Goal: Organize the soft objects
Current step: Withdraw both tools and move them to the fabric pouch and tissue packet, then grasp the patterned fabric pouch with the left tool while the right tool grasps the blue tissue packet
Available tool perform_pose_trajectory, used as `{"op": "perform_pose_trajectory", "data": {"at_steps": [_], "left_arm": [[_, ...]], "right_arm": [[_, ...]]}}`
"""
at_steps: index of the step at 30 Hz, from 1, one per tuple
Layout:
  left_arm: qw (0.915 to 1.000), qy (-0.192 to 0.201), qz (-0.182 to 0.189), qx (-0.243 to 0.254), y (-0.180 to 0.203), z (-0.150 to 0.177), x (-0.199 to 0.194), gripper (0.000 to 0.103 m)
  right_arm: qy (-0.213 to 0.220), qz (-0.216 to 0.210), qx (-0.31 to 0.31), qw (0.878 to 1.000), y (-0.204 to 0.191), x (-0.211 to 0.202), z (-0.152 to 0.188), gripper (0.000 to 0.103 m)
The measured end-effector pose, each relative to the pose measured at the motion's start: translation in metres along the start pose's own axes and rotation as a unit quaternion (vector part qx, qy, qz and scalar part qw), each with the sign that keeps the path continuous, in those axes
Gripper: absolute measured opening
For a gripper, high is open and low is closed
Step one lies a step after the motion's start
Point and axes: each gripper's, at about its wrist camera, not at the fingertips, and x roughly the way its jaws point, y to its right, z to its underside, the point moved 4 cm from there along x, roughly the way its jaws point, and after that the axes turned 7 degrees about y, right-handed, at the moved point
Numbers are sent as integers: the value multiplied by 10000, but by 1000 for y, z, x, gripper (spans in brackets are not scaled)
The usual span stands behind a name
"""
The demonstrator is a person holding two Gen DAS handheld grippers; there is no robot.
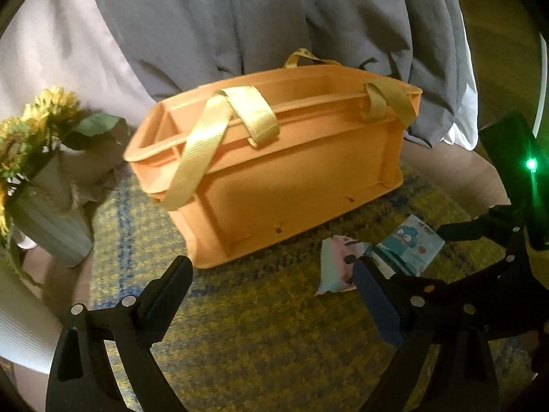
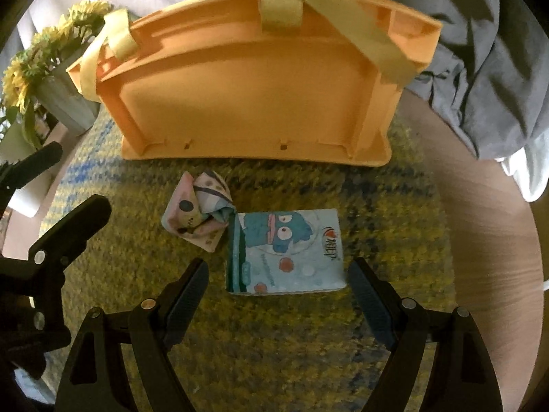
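An orange felt organizer bag (image 1: 274, 171) with yellow strap handles (image 1: 206, 137) stands on a yellow-blue rug (image 1: 257, 326); it also shows in the right wrist view (image 2: 254, 92). A blue cartoon tissue pack (image 2: 286, 252) lies in front of it, also visible in the left wrist view (image 1: 408, 243). A crumpled pastel pack (image 2: 199, 213) lies just left of it (image 1: 338, 264). My right gripper (image 2: 279, 281) is open, its fingers either side of the tissue pack's near end. My left gripper (image 1: 274, 274) is open and empty, left of the packs.
A grey vase of yellow flowers (image 1: 41, 171) stands at the left of the bag (image 2: 58, 68). Grey fabric (image 1: 274, 17) hangs behind the bag. The rug lies on a round wooden table (image 2: 490, 206), whose edge curves on the right.
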Motion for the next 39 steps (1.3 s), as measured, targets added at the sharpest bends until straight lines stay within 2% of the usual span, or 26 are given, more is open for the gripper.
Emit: {"op": "perform_pose_trajectory", "data": {"at_steps": [6, 9, 14, 24, 32, 39], "left_arm": [[9999, -108, 133, 1, 7, 0, 11, 96], [9998, -120, 181, 41, 11, -1, 13, 95], [9996, -154, 197, 122, 17, -1, 18, 95], [9987, -240, 398, 215, 39, 0, 28, 94], [9973, -498, 531, 62, 48, 1, 52, 84], [9954, -755, 590, 5, 57, 7, 71, 66]], "right_arm": [[33, -68, 123, 9999, 6, 9, 0, 83], [38, -134, 111, 9998, 7, 11, 0, 75], [116, -133, 93, 9998, 8, 14, 0, 73], [334, 413, 309, 9981, 32, -10, 3, 73], [392, 636, 540, 9957, 50, -15, 2, 73], [350, 662, 602, 9954, 55, -12, 2, 73]]}}
